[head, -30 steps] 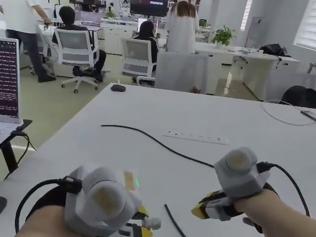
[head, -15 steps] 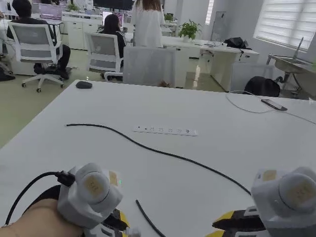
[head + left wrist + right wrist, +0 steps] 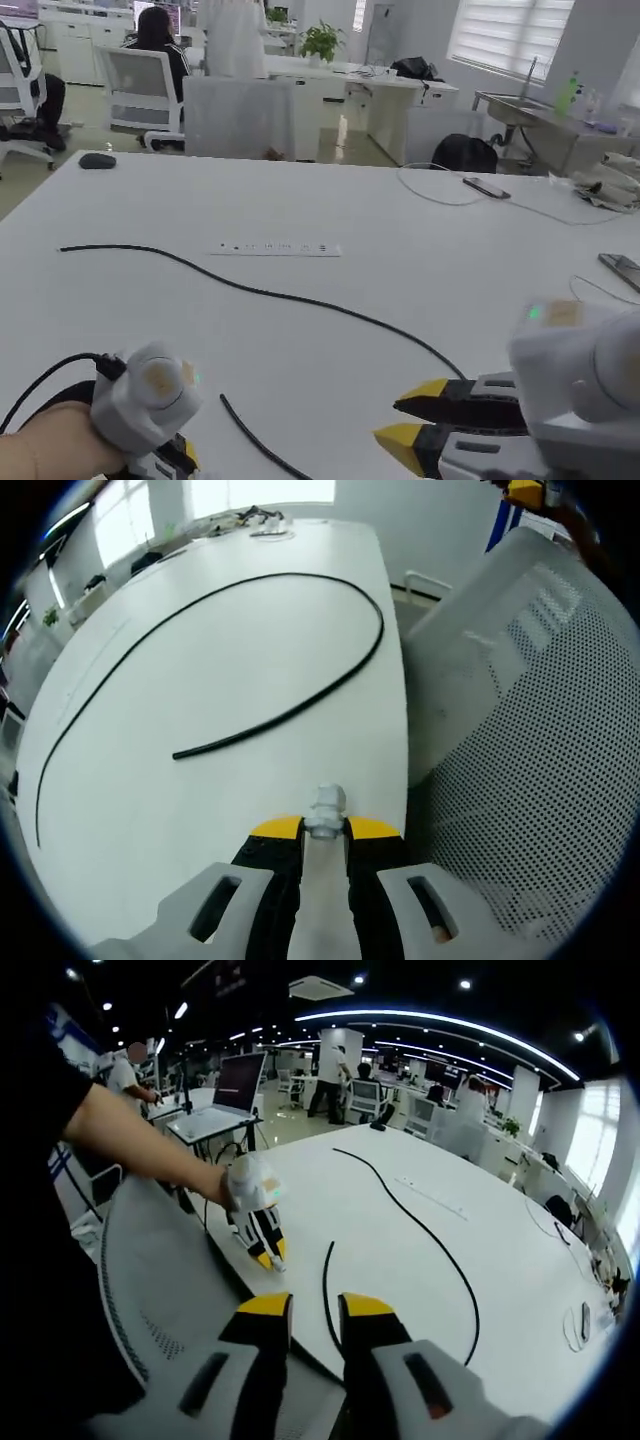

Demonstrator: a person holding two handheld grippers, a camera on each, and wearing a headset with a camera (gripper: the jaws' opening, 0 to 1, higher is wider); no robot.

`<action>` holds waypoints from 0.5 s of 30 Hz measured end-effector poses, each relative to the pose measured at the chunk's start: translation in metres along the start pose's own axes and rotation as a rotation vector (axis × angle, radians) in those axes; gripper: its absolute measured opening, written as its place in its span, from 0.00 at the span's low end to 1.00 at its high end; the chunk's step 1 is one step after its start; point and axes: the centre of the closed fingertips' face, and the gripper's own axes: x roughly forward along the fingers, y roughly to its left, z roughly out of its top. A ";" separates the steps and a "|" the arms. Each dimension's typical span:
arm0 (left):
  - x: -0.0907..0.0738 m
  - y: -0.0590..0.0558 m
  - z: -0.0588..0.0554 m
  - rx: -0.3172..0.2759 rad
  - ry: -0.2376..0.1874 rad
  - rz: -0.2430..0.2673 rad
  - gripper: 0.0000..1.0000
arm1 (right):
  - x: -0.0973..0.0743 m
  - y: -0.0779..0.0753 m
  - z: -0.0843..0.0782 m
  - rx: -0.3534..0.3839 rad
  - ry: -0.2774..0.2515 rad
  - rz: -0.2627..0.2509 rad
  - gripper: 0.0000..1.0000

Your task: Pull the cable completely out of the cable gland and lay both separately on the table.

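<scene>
The small white plastic cable gland (image 3: pixel 325 808) is clamped at the very tips of the left gripper (image 3: pixel 323 828), between its yellow-tipped jaws, with one end poking out ahead of them. The right gripper (image 3: pixel 305 1308) is held with its jaws apart and nothing between them.

The long thin black cable (image 3: pixel 215 744) lies in a loose curve on the white table (image 3: pixel 400 250), ahead of both grippers. No part of it is seen threaded through the gland, so it is judged fully pulled out. Its free end lies near the left gripper's tips, ahead and to the left, not touching them. In the right gripper view that end lies just ahead of the open jaws, with the left gripper a little to the left of it.

The gland is judged light, hard and smooth, so it is likely to roll and could pop out of a tip-only grip. It is best lowered onto the table, apart from the cable, before the jaws are opened.

The cable is judged light and flexible but slightly springy, and not fragile. If it has to be shifted, it is best taken across the sheath near the free end.
</scene>
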 end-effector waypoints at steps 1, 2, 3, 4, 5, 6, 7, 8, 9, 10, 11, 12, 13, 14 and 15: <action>0.003 0.002 0.001 -0.002 0.002 0.000 0.16 | -0.002 0.001 0.000 0.006 -0.002 -0.002 0.19; 0.005 0.002 0.001 0.007 0.005 0.001 0.16 | -0.003 0.002 -0.001 0.008 -0.002 -0.004 0.19; 0.007 0.003 0.002 0.019 0.006 0.001 0.16 | -0.005 0.002 -0.002 0.011 -0.003 -0.009 0.19; 0.008 0.003 0.002 0.018 0.008 0.001 0.16 | -0.006 0.002 -0.002 0.012 -0.004 -0.013 0.19; 0.009 0.003 0.003 0.022 0.006 -0.003 0.17 | -0.008 0.003 -0.003 0.015 -0.004 -0.016 0.19; 0.009 0.004 0.005 0.027 -0.009 -0.002 0.17 | -0.008 0.003 -0.003 0.015 -0.004 -0.017 0.19; 0.010 0.006 0.004 0.034 -0.009 0.003 0.17 | -0.009 0.003 -0.003 0.016 -0.004 -0.019 0.19; 0.012 0.007 0.002 0.029 0.004 0.005 0.17 | -0.010 0.002 -0.003 0.017 -0.002 -0.023 0.20; 0.012 0.008 0.000 0.032 0.011 0.011 0.17 | -0.010 0.002 -0.004 0.019 0.000 -0.025 0.20; 0.013 0.010 -0.002 0.030 0.017 0.019 0.17 | -0.011 0.002 -0.004 0.021 0.000 -0.027 0.19; 0.013 0.010 -0.003 0.027 0.021 0.020 0.17 | -0.012 0.001 -0.003 0.023 -0.002 -0.028 0.19; 0.012 0.011 -0.004 0.027 0.017 0.024 0.17 | -0.013 0.002 -0.003 0.023 -0.004 -0.028 0.19; 0.012 0.011 -0.003 0.015 0.014 0.026 0.17 | -0.013 0.002 -0.003 0.022 -0.004 -0.028 0.20; 0.012 0.012 -0.004 0.016 0.016 0.025 0.17 | -0.014 0.002 -0.003 0.018 -0.002 -0.029 0.20; 0.012 0.012 -0.004 0.016 0.019 0.026 0.17 | -0.014 0.002 -0.003 0.017 -0.002 -0.029 0.20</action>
